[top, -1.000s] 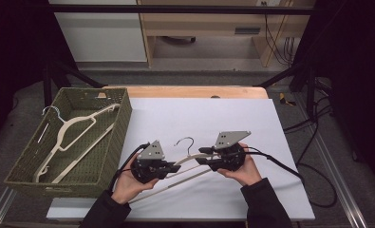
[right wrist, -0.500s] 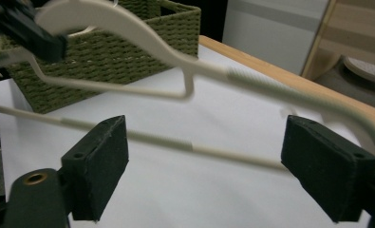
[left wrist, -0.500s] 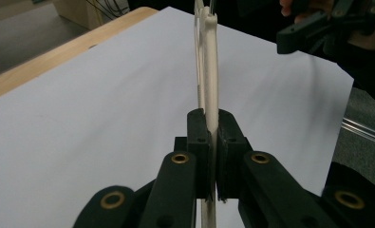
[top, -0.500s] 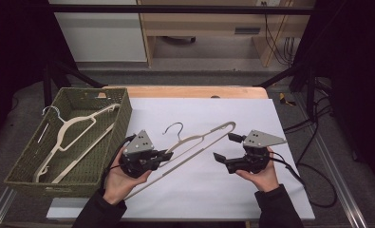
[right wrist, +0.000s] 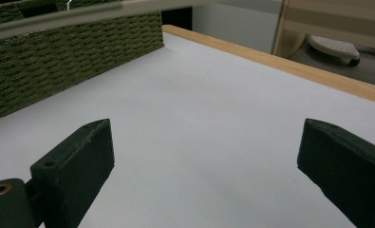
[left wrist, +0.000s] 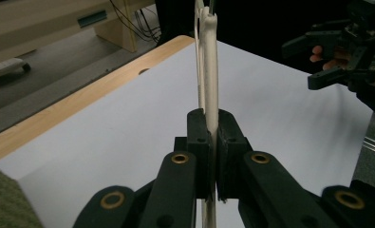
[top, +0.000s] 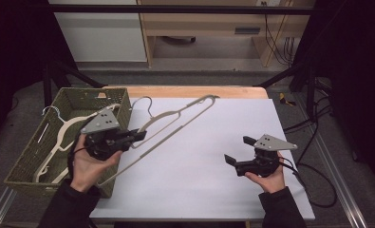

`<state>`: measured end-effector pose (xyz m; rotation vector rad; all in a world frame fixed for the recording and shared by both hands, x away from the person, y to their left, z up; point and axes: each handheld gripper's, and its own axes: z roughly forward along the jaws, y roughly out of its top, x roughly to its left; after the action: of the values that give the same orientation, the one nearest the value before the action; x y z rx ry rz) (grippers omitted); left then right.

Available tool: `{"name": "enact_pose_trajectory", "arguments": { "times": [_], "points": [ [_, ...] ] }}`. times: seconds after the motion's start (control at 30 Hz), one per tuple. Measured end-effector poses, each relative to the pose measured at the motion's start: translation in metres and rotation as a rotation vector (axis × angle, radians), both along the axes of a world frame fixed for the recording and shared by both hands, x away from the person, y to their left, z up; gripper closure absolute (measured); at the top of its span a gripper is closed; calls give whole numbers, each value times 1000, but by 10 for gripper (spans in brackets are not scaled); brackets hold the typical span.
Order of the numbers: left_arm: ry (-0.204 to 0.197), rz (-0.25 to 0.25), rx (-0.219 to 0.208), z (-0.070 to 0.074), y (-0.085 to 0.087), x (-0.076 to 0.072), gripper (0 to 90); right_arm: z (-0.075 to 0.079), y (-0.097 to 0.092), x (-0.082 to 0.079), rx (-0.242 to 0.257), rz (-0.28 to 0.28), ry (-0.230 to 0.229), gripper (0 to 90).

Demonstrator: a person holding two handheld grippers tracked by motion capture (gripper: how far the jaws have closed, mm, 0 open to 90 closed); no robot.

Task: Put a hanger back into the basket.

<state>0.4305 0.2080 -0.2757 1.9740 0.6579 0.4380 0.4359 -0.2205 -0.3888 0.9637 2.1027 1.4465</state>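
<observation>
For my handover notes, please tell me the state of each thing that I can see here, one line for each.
Left tool: shut on the beige hanger, held above the table.
Right tool: jaws have just been opening, nothing between them.
Beige hanger: lifted, held at one end, slanting over the sheet.
Green basket: open, on the table's left, hangers lying inside.
White sheet: flat on the table.

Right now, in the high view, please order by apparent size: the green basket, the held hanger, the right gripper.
1. green basket
2. held hanger, long but thin, so nearly comparable
3. right gripper, clearly smallest
</observation>
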Motion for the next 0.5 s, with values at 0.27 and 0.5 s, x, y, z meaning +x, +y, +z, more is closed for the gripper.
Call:
{"name": "enact_pose_trajectory", "arguments": {
  "times": [0.27, 0.5],
  "points": [
    [-12, 56, -37, 14, 46, 10, 863, -9, -3, 0, -23, -43, -4, 41],
    [-12, 108, -15, 15, 77, 23, 862, -10, -2, 0, -21, -42, -10, 41]
  ]
}}
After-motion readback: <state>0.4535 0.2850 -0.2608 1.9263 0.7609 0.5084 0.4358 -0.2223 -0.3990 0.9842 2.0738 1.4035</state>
